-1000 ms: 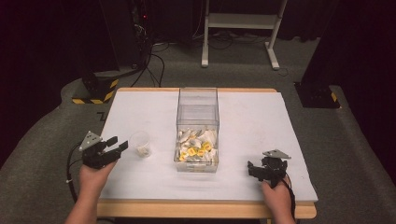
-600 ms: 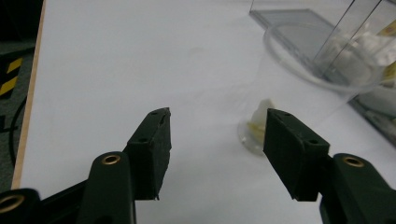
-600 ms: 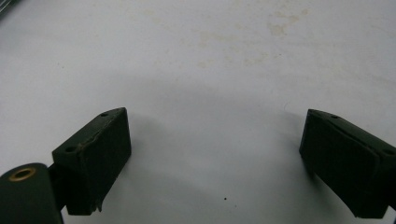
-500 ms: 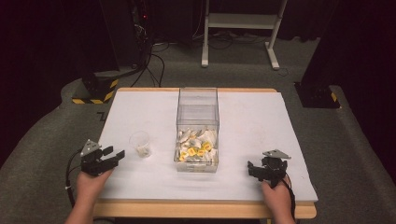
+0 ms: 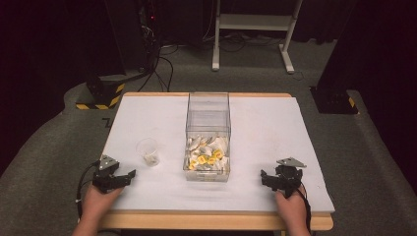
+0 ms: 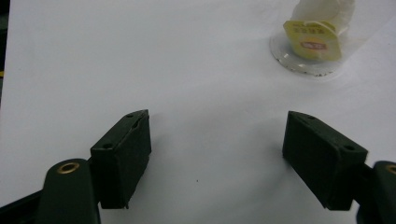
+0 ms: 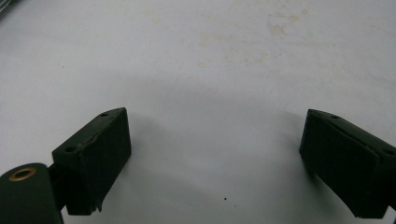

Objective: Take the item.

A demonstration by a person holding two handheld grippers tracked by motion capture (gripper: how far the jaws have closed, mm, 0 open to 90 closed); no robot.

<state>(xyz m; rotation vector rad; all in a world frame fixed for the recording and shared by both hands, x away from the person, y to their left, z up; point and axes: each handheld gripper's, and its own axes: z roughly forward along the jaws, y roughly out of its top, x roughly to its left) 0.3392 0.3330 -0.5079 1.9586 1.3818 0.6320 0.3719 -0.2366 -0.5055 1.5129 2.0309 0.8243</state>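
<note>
Both grippers, left black two-jaw gripper (image 5: 129, 173) and right black two-jaw gripper (image 5: 264, 176), rested released near edge, nothing grasped; likely between steps, next probably fetching another packet from clear plastic bin (image 5: 208, 105) for small clear cup (image 5: 147, 151).

High view: a fixed camera above the near edge of the white table (image 5: 275, 128), facing forward and down; it takes in the whole tabletop, the clear bin (image 5: 208, 135) at its centre, and the dark floor beyond. Left gripper view: a camera riding on the left gripper (image 6: 217, 154), looking along its two black jaws, low and close to the table surface, facing a small clear cup (image 6: 317, 37) that stands near. Right gripper view: a camera on the right gripper (image 7: 215, 158), equally low and close, facing bare tabletop. Shared ground: the cup (image 5: 148, 151) and the white surface appear in both high and left gripper views.
</note>
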